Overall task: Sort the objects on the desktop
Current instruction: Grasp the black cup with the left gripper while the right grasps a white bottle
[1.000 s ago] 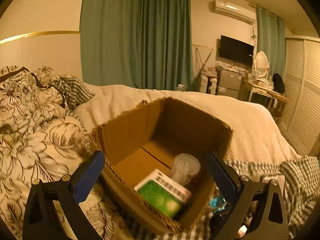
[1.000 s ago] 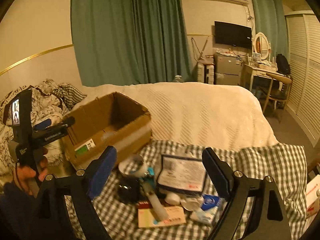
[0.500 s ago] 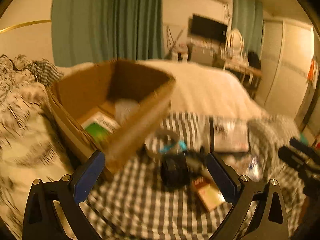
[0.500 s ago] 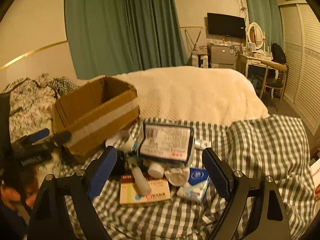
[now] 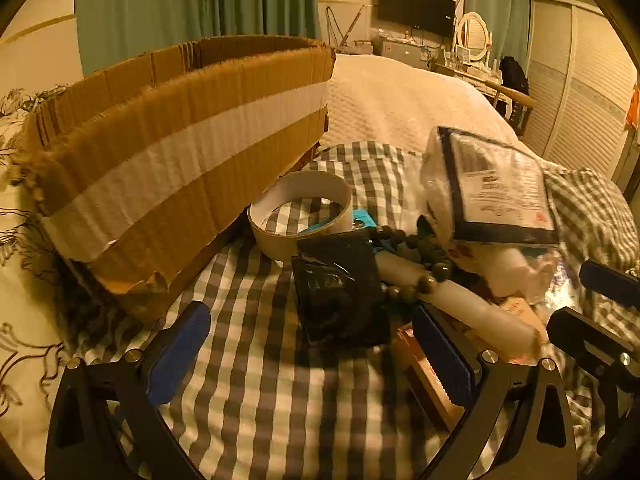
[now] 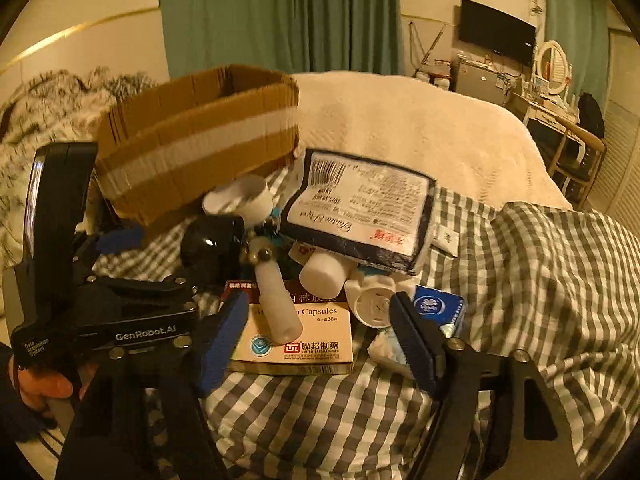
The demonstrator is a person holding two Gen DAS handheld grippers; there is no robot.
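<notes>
While cardboard box (image 5: 192, 148) interior hidden, capsule carton (image 6: 296, 340) lies outside.

Dim, warm amber lighting in both views. Fisheye bending curves the cardboard box (image 5: 180, 152), with black vignette at the corners. Soft motion blur throughout; a dark shadow lies beneath the box.

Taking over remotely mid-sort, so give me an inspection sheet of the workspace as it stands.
Surface: checked cloth over a bed.
Job's things: cardboard box; tape roll beside it; black pouch; capsule box under a white tube; wipes pack atop the pile.
Clutter: bead string, white bottle, blue tissue pack.
Grippers: left gripper open, nothing between; right gripper closing around the capsule box, pads not touching.
Cables: nothing seen.
Surroundings: green curtains, wall television.
</notes>
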